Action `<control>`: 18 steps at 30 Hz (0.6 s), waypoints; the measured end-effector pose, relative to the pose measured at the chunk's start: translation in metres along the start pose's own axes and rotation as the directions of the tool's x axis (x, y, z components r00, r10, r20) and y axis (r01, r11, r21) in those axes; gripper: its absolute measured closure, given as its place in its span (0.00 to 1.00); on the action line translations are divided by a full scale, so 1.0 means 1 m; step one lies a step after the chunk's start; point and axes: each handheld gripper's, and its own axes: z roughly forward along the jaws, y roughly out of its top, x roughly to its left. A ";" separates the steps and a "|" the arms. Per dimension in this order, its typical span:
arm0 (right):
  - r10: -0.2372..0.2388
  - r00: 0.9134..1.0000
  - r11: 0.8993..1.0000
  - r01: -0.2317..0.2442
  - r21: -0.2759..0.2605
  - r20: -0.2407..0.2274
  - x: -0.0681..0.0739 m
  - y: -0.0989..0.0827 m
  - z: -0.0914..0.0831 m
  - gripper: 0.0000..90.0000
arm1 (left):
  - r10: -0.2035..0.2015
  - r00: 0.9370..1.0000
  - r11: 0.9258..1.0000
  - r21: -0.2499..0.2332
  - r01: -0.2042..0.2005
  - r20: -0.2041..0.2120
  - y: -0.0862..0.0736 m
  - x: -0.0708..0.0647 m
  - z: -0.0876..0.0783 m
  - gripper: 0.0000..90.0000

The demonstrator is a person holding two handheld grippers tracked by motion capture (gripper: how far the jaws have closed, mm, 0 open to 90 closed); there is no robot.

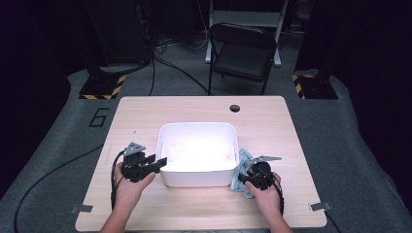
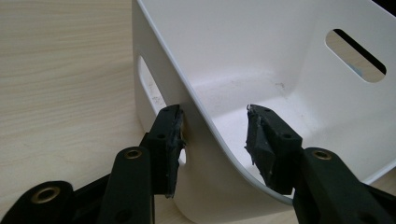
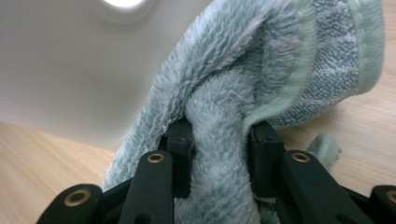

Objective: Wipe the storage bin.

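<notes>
White tub [image 1: 197,154], mid-worktop [image 1: 145,109]. Left gripper [image 2: 212,135]: at tub's left wall, open astride rim, one pad touching. Right gripper [image 3: 218,140]: clamped on green towel [image 3: 261,84] beside tub's right wall.

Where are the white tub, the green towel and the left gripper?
white tub [image 1: 197,177], high view, near outer wall.
green towel [image 3: 219,186], right gripper view, fold pinched between the jaws.
left gripper [image 2: 215,135], left gripper view, midway between fingertips.

Table [image 1: 145,111] (wooden): tub [image 1: 198,141], towel [image 1: 243,160]
</notes>
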 end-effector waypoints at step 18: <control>0.057 0.998 0.998 -0.056 -0.037 0.017 -0.018 -0.004 -0.011 0.73 | 0.105 0.993 0.994 -0.020 -0.104 0.060 0.017 0.001 0.001 0.52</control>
